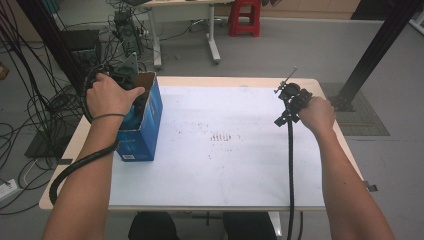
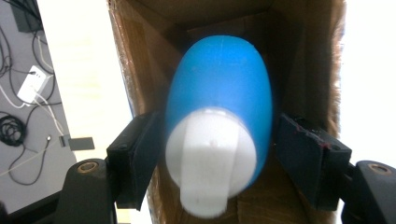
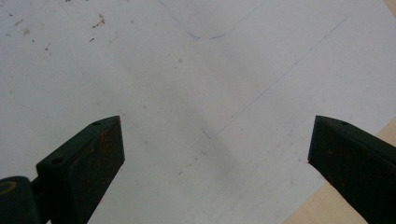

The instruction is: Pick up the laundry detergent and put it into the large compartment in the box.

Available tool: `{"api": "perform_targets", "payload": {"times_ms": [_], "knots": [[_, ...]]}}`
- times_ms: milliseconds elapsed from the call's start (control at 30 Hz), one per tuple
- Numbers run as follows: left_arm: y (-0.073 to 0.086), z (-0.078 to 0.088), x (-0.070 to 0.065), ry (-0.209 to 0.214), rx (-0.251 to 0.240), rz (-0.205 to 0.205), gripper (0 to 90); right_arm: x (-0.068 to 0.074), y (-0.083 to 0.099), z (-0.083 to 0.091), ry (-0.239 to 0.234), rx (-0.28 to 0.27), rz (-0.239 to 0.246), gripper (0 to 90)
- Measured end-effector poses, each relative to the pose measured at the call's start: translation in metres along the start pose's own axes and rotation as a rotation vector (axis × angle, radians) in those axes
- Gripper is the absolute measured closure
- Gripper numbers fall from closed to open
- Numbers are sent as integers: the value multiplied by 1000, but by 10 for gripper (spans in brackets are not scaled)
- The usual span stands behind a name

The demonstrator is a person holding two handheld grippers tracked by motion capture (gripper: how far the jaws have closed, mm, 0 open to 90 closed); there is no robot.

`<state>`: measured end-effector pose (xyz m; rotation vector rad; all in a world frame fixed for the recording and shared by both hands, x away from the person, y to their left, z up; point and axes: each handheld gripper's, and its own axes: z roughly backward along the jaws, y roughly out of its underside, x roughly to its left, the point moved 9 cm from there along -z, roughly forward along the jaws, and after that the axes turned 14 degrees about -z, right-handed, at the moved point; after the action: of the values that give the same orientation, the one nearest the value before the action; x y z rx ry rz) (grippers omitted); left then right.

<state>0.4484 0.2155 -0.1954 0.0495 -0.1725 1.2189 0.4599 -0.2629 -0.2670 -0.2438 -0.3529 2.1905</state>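
Bottle (image 2: 219,93), blue with a white cap, sits inside the open blue cardboard box (image 1: 145,125) at about nine o'clock on the desk (image 1: 225,165). In the high view the left hand (image 1: 107,95) hangs over the box's open top, and its tool reaches down into the box, mostly hidden by the hand and the box wall. The right hand (image 1: 317,112) holds the right tool (image 1: 290,97) near the desk's edge at about two o'clock, well apart from the box, with its black cable running down toward six o'clock.

In the left gripper view the bottle stands between the left tool's (image 2: 219,154) two black jaws, cap toward the camera, with brown box walls behind it. The pad at three o'clock stands clear of the bottle with a visible gap; the pad at nine o'clock lies just beside the blue body, and whether it touches cannot be told. The tool reads as released, not clenched on the bottle.

In the right gripper view the right tool (image 3: 215,154) is spread wide with nothing between its jaws, over the white sheet (image 3: 187,84) that covers the desk; bare wood shows at five o'clock.
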Motion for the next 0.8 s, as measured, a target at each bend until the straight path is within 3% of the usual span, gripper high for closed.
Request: {"api": "perform_targets", "payload": {"times_ms": [333, 800], "knots": [[2, 28, 1, -5, -19, -10, 278, 2, -1, 1, -2, -2, 7, 34], [6, 78, -2, -22, -46, -70, 195, 3, -3, 6, 5, -9, 11, 34]]}}
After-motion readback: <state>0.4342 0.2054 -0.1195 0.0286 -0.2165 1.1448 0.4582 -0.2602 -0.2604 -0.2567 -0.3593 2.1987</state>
